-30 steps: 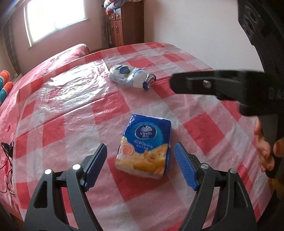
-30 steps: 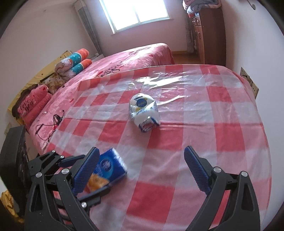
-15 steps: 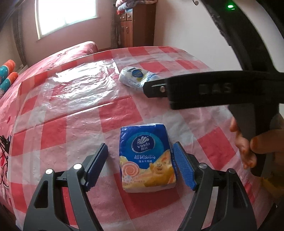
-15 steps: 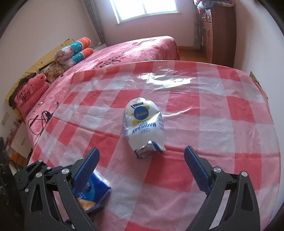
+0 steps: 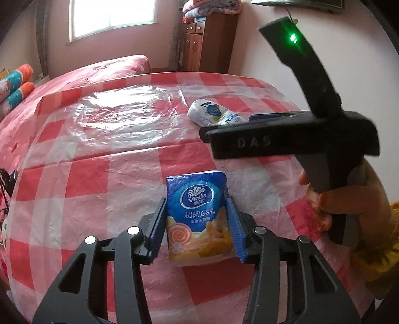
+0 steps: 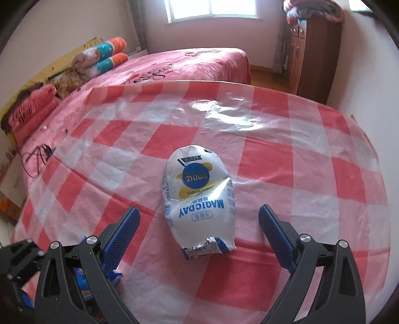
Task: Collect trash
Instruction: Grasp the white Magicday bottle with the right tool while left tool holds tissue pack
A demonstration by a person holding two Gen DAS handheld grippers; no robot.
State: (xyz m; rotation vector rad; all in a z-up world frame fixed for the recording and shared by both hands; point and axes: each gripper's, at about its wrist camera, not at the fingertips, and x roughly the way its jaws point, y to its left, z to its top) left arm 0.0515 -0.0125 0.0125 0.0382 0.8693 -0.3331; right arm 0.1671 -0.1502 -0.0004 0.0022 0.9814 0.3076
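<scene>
Since the earlier frames, both grippers have advanced over the checked tablecloth: the tissue pack, formerly lying loose between wide-set pads, now sits pinched between them, and the white snack bag fills far more of the right wrist view.

Item 1, left gripper: jaws have just been closing, blue pads now pressed against both long sides of the tissue pack. Pack lies flat on the cloth, label up, blue top end toward 12 o'clock.

Item 2, right gripper: jaws spread wide, holding nothing; the crumpled snack bag lies between and just ahead of the fingertips, clear of both pads, its torn foil end toward 6 o'clock. In the left wrist view the same gripper body crosses at 2 o'clock, a green light lit on it, with a hand in a yellow sleeve on its grip.

Item 3, snack bag as seen from the left wrist: at 1 o'clock from the tissue pack, well apart, partly behind the right gripper.

Item 4, surroundings (background only): red bed, rolled bolsters, wooden cabinet, window.
</scene>
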